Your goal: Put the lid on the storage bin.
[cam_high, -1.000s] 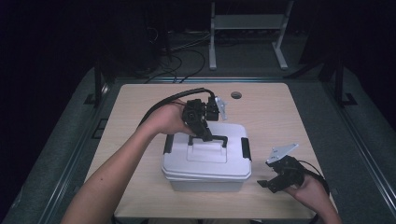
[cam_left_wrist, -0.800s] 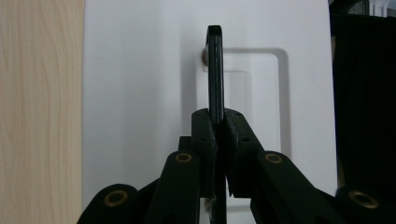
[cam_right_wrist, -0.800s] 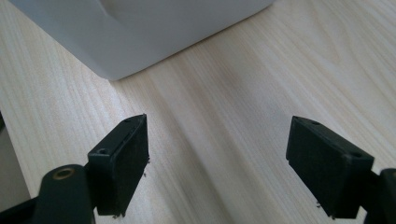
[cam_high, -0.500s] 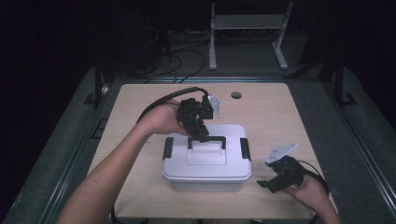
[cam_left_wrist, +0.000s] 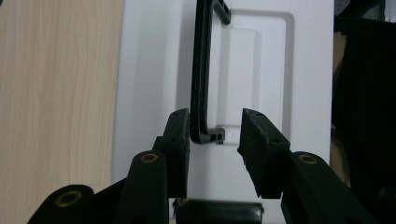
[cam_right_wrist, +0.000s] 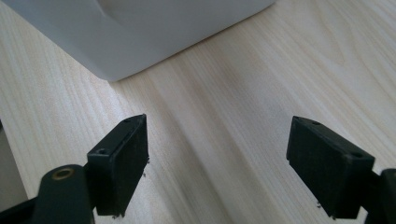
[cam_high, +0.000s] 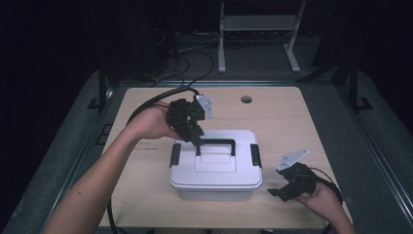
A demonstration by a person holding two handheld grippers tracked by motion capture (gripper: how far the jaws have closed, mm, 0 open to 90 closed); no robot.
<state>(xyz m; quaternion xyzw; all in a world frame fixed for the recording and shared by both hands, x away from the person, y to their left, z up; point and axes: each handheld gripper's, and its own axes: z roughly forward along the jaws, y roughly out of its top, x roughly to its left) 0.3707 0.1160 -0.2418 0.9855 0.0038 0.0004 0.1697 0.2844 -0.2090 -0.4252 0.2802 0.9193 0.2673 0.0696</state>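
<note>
A pale wood-grain tabletop [cam_high: 146, 165] stands in a dark room on grey floor [cam_high: 73, 146]. The left claw [cam_high: 195, 139] has just been opening; its jaws stand apart around the black handle's [cam_left_wrist: 201, 74] end, one pad touching. The white box [cam_high: 216, 168] sits mid-table. Right claw [cam_high: 278, 192] hovers wide open, empty. A metal stand [cam_high: 258, 29] stands behind.

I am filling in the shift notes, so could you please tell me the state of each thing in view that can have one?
White box: lid on, standing on the table.
Black handle: between the jaws, one end by the left jaw, not clamped.
Side latches: down against the lid.
Left gripper: open, jaws have just been opening.
Right gripper: open wide, nothing between its jaws.
</note>
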